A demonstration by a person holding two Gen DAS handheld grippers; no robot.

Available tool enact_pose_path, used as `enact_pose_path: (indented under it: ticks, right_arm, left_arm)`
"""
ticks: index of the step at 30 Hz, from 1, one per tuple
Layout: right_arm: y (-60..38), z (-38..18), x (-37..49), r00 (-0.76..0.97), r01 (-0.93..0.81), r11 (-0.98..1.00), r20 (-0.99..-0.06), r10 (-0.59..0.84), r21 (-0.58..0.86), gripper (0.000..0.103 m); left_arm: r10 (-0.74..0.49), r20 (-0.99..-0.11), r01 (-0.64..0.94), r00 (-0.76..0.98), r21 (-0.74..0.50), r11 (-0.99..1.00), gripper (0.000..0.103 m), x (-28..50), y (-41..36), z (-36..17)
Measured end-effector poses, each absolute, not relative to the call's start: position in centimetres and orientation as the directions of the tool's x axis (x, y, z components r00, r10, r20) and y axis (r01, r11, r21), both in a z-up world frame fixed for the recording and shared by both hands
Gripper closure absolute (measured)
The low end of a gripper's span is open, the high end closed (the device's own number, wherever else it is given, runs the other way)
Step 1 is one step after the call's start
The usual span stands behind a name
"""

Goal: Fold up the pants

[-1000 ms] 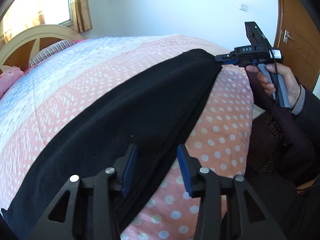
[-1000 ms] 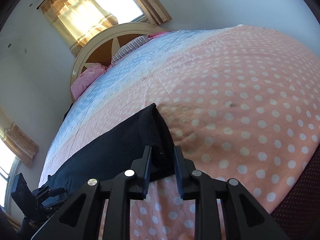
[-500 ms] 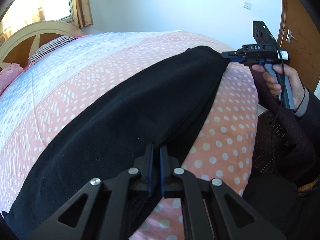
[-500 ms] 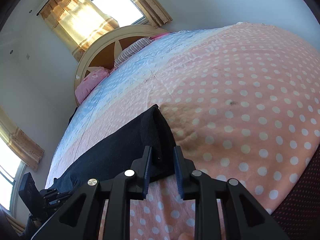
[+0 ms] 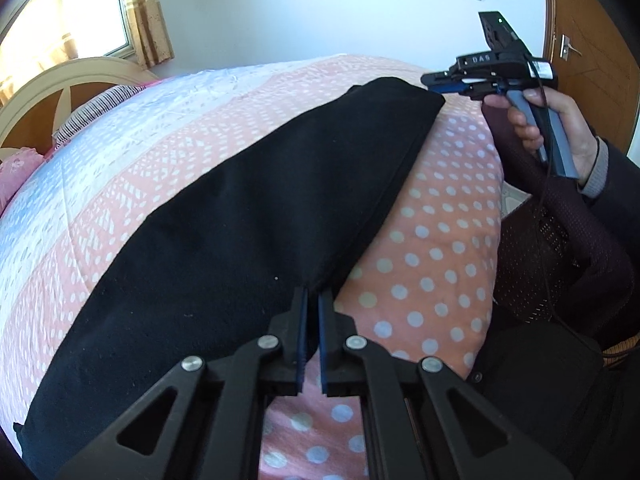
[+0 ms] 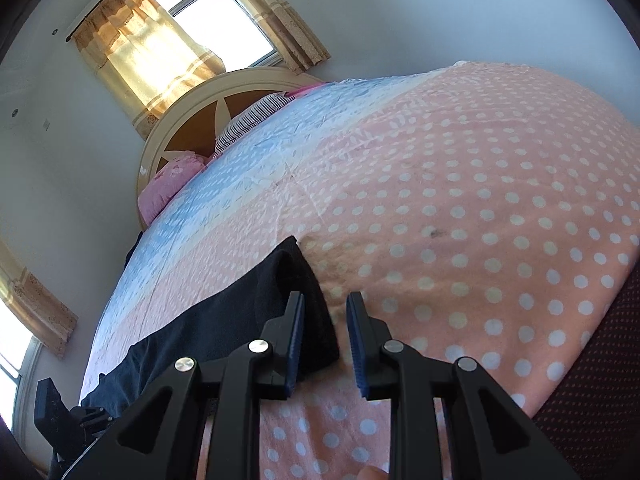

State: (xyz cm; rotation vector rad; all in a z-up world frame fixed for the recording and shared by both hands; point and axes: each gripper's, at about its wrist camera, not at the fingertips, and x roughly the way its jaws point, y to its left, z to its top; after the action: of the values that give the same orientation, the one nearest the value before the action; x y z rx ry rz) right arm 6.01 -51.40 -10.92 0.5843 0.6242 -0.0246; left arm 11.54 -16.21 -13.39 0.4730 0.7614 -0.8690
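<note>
Black pants (image 5: 248, 216) lie flat in a long band across the pink dotted bedspread (image 5: 436, 248). My left gripper (image 5: 313, 300) is shut on their near edge, with a fold of cloth pinched at the tips. In the right wrist view the other end of the pants (image 6: 296, 280) lies between the jaws of my right gripper (image 6: 326, 300). Those jaws are opening: the cloth is against the left pad and the right pad stands clear of it. From the left wrist view the right gripper (image 5: 432, 80) is at the far end of the pants, held by a hand (image 5: 560, 128).
The bed has a cream headboard (image 6: 188, 120) with pink and striped pillows (image 6: 172, 184). A dark mesh chair (image 5: 560, 232) and the person's dark clothes stand at the bed's near right side. A wooden door (image 5: 592, 40) is behind. The left gripper's body (image 6: 60, 416) shows low at left.
My left gripper closed from wide open onto the near edge of the pants. My right gripper's jaws spread apart from the pants end they had pinched. Neither hand shifted much.
</note>
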Motion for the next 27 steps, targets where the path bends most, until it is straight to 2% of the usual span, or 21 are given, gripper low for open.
enact_pose_path:
  ticks: [2,3,7,9,10,11,12,15,17,20,23,27]
  right_arm:
    - [-51.6,-10.3,6.7,0.824,0.176,0.836,-0.543,0.164,0.519,0.042]
    - [-51.6,-10.1,7.3,0.822,0.158,0.833,-0.539,0.187,0.530,0.039]
    - [-51.3,-9.8,10.4,0.798,0.110,0.799,-0.532,0.284,0.591,0.039]
    - [-51.3,-10.1,12.1,0.768,0.108,0.768,-0.543,0.339,0.632,0.045]
    - [-51.1,-10.3,12.8,0.752,0.096,0.756,-0.545,0.371,0.647,0.058]
    - [-50.8,-10.4,13.6,0.736,0.082,0.745,-0.544,0.402,0.662,0.061]
    - [-50.6,-10.6,14.2,0.723,0.078,0.741,-0.550,0.418,0.666,0.061]
    - [-49.9,-11.5,15.9,0.678,0.109,0.749,-0.599,0.425,0.654,0.065]
    - [-49.6,-11.3,16.3,0.690,0.111,0.770,-0.606,0.396,0.629,0.100]
    - [-49.3,-9.4,15.3,0.764,0.048,0.777,-0.524,0.376,0.627,0.100]
    - [-48.8,-7.7,14.4,0.806,0.017,0.811,-0.488,0.335,0.585,0.101]
    - [-50.4,-9.9,15.4,0.777,0.143,0.816,-0.574,0.258,0.561,0.100]
  left_arm:
    - [-0.504,-0.757,0.815,0.415,0.064,0.576,0.091,11.6,-16.0,-13.4]
    - [-0.507,-0.757,0.814,0.413,0.057,0.578,0.091,11.7,-16.0,-13.4]
    - [-0.529,-0.736,0.806,0.423,0.039,0.590,0.089,11.4,-15.4,-12.5]
    - [-0.548,-0.709,0.798,0.444,0.033,0.602,0.080,11.2,-14.8,-11.7]
    - [-0.559,-0.693,0.792,0.456,0.029,0.610,0.072,11.2,-14.5,-11.3]
    - [-0.559,-0.680,0.782,0.473,0.033,0.622,0.060,11.2,-14.2,-11.1]
    - [-0.552,-0.673,0.770,0.493,0.042,0.637,0.054,11.5,-14.0,-10.9]
    - [-0.538,-0.684,0.749,0.493,0.019,0.662,0.052,12.7,-13.6,-11.4]
    - [-0.516,-0.706,0.736,0.485,0.011,0.677,0.052,13.4,-13.6,-12.2]
    - [-0.497,-0.732,0.730,0.467,0.002,0.683,0.052,13.5,-13.5,-13.5]
    - [-0.506,-0.725,0.728,0.467,-0.009,0.685,0.052,13.4,-13.2,-13.7]
    - [-0.508,-0.723,0.725,0.469,-0.013,0.688,0.050,13.7,-13.2,-13.8]
